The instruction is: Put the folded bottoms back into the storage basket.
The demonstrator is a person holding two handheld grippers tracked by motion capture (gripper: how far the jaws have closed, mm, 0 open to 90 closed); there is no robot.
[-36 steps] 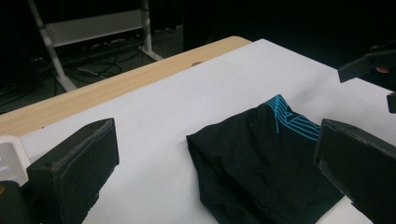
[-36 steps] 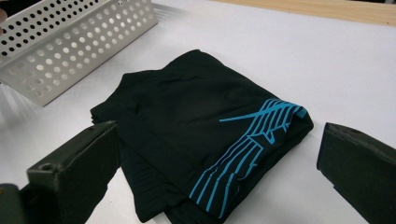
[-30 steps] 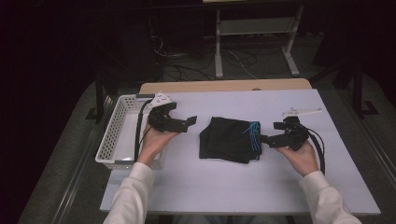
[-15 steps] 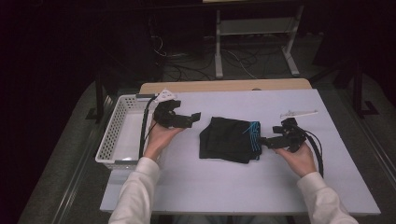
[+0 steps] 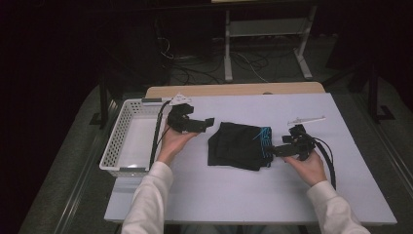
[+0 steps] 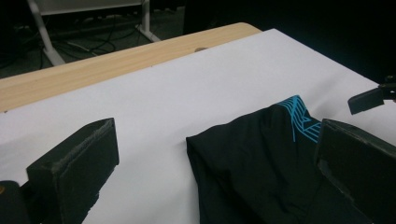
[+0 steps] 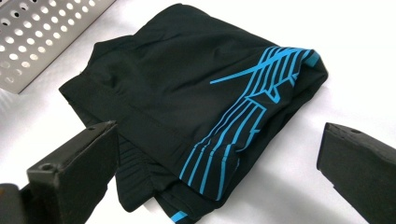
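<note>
Folded black shorts (image 5: pixel 238 145) with blue stripes lie mid-table (image 5: pixel 243 195), right of the white basket (image 5: pixel 127 141); my right claw (image 5: pixel 273 151) sits open at their striped edge, my left claw (image 5: pixel 207 122) open above their far corner; next, I judge, both must close on the cloth.

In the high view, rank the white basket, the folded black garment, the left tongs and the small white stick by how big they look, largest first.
1. white basket
2. folded black garment
3. left tongs
4. small white stick

The last two look similar in length; the stick is far thinner.
</note>
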